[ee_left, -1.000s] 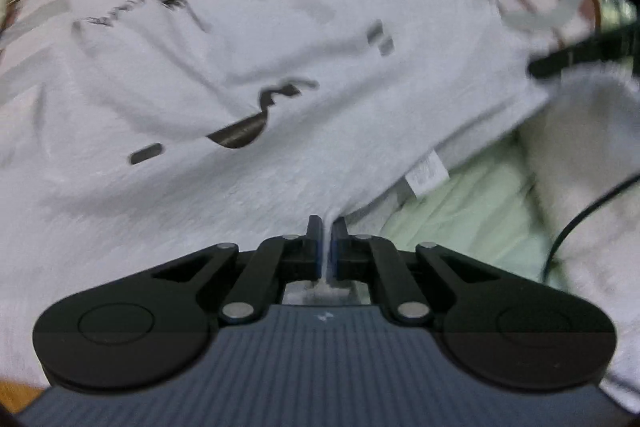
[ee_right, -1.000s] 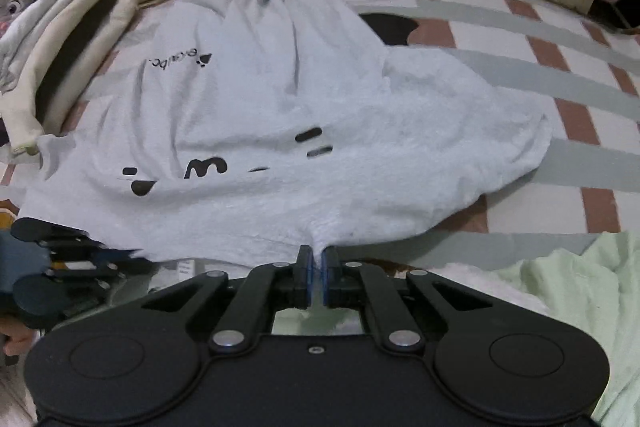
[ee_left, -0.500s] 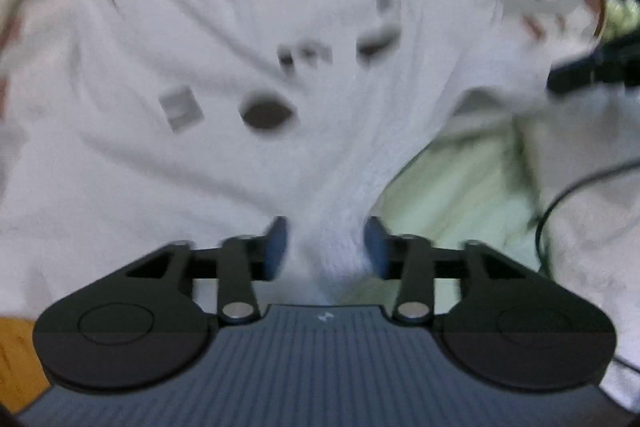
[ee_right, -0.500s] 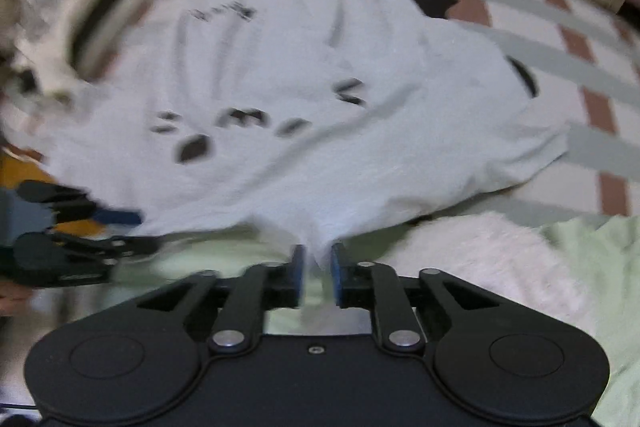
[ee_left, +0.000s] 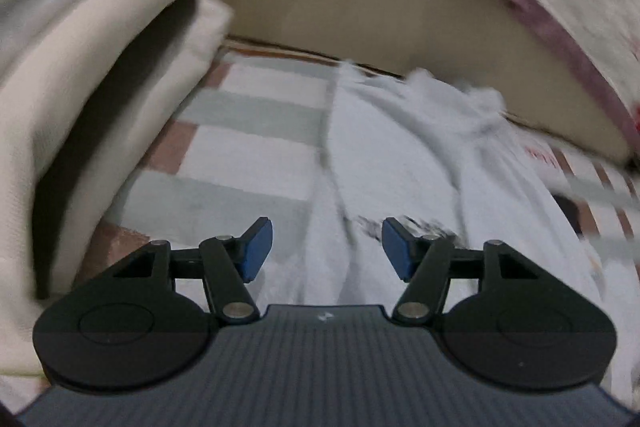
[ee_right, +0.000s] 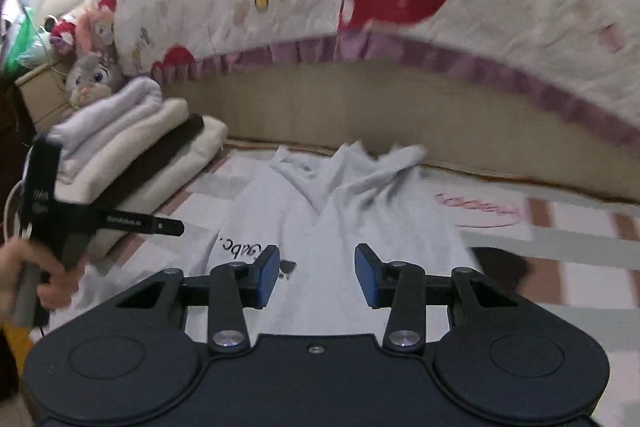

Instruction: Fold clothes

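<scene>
Both tools, left (ee_left: pixel 327 249) and right (ee_right: pixel 317 275), have released one grey shirt (ee_right: pixel 344 211), jaws opening.

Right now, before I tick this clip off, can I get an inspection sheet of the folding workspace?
Surface: striped mat in white, grey-green and reddish brown, in front of a beige bed base.
Job's things: pale grey T-shirt with dark print, lying bunched lengthwise on the mat.
Clutter: stack of folded clothes at left; plush toys behind it.
Tongs: left tongs and right tongs both opening; nothing pinched, the shirt lies below them.
Cables: a pale cord by the hand; blurred.
Surroundings: white quilt with red prints and a purple frill hanging over the bed base.
</scene>
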Available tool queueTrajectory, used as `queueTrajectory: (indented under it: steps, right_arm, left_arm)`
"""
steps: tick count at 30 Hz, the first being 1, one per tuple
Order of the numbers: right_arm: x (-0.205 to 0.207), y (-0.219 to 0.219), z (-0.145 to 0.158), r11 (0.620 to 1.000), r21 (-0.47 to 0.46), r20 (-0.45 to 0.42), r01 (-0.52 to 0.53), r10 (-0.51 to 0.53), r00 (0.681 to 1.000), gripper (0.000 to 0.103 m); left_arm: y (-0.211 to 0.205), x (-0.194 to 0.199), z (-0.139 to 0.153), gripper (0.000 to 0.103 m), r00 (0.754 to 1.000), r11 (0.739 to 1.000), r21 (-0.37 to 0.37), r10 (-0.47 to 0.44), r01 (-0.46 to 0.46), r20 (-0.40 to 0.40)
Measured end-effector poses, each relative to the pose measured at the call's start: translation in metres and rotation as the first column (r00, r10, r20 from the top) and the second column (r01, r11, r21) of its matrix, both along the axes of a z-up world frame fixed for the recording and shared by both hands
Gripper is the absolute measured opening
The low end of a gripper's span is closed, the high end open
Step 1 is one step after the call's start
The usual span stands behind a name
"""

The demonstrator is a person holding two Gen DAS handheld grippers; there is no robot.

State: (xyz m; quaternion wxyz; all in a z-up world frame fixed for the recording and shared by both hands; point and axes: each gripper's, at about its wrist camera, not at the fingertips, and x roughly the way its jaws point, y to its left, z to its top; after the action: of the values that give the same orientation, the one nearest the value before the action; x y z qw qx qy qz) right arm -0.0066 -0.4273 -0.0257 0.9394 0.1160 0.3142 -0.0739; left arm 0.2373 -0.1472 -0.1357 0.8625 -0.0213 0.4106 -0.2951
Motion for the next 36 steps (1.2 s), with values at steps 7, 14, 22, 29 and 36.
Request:
queueTrajectory:
  steps: [7,14,22,29,36]
  right_arm:
    - [0.123,-0.087,-0.043,0.969,0.170,-0.095,0.181,-0.167,0.981,0.047]
    - [0.194,-0.153,-0.074,0.913,0.257,-0.118,0.316,-0.295,0.948,0.049]
    - [0.218,-0.132,-0.082,0.983,-0.015,-0.132,0.184,-0.185,0.974,0.002]
    - [0.118,-0.109,-0.018,0.922,-0.204,0.108,0.330,-0.314,0.943,0.002]
    - [-0.027,-0.121,-0.059,0.713,-0.157,0.117,0.683,-0.674,0.730,0.002]
  left_arm:
    - [-0.006,0.057,-0.028,0.060,0.995,0.994,-0.089,-0.076,0.071,-0.058]
    - [-0.039,0.076,-0.043,0.060,0.992,0.990,-0.102,-0.100,0.092,-0.071]
    - [-0.038,0.075,-0.046,0.060,0.993,0.988,-0.125,-0.098,0.089,-0.070]
    - [-0.031,0.073,-0.028,0.060,0.993,0.976,-0.197,-0.106,0.095,-0.044]
    - [-0.048,0.061,-0.033,0.060,0.984,0.973,-0.162,-0.173,0.164,-0.039]
